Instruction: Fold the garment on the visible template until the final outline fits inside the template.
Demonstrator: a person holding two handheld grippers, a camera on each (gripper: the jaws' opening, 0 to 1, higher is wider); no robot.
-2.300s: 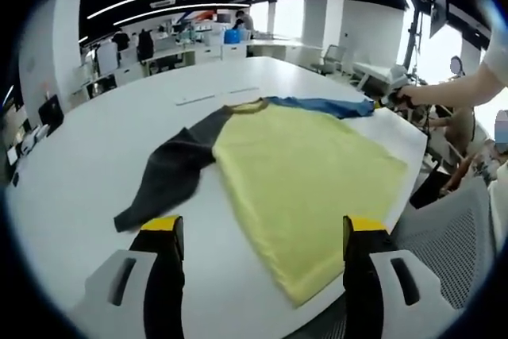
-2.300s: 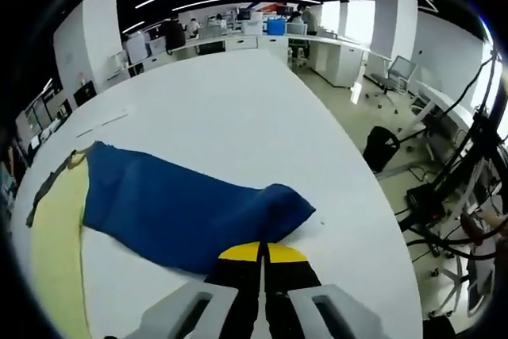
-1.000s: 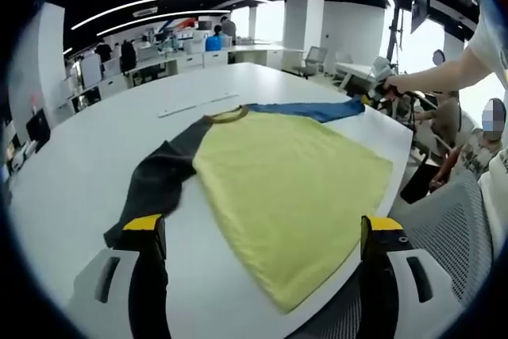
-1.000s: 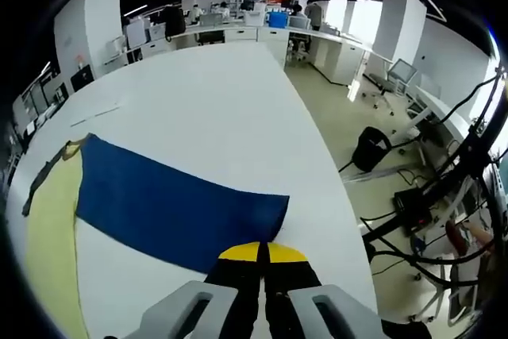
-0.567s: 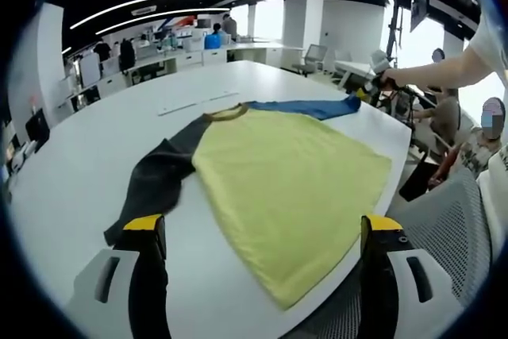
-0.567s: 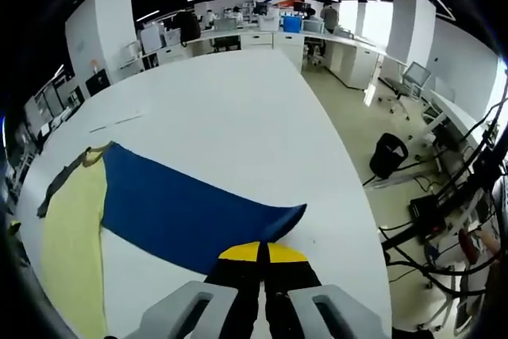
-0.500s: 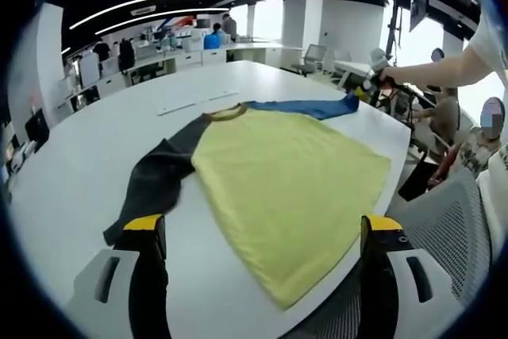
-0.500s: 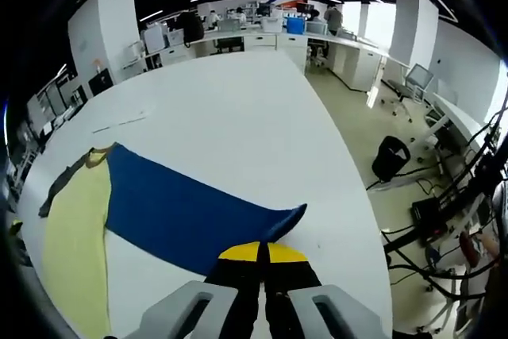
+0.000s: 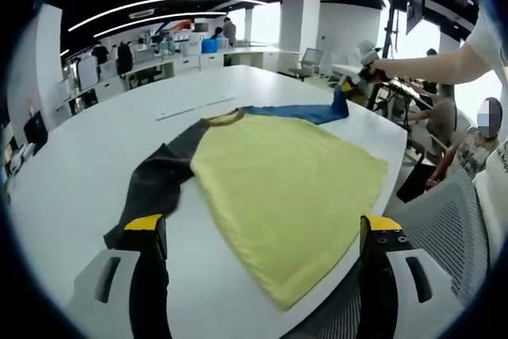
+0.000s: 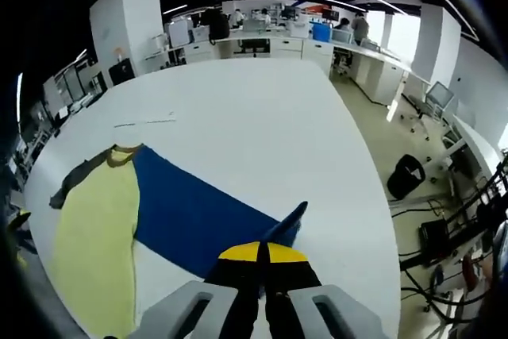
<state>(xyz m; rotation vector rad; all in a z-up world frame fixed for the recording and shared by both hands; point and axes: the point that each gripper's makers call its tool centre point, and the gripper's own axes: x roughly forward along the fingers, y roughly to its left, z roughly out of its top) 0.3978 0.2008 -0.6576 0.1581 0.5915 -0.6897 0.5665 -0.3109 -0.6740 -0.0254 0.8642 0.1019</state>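
A long-sleeved shirt lies flat on the white table [image 9: 71, 156]: yellow body [image 9: 278, 184], black sleeve [image 9: 155, 184] stretched toward me on the left, blue sleeve [image 9: 298, 111] running to the far right. My left gripper [image 9: 262, 232] hangs open above the table's near edge, short of the shirt's hem, holding nothing. My right gripper [image 9: 361, 71] is shut on the blue sleeve's cuff and holds it up off the table. In the right gripper view the shut gripper [image 10: 262, 253] pinches the raised cuff [image 10: 290, 224]; the blue sleeve [image 10: 190, 212] slopes down to the yellow body [image 10: 95, 228].
Thin pale strips [image 9: 186, 109] lie on the table beyond the collar. A grey mesh chair [image 9: 448, 228] stands at the table's near right edge. A person's arm [image 9: 444, 65] reaches in from the right. Desks and chairs fill the office behind.
My right gripper has risen and lifted the blue cuff clear of the table, so the sleeve's end now stands up. The left gripper has stayed put and open.
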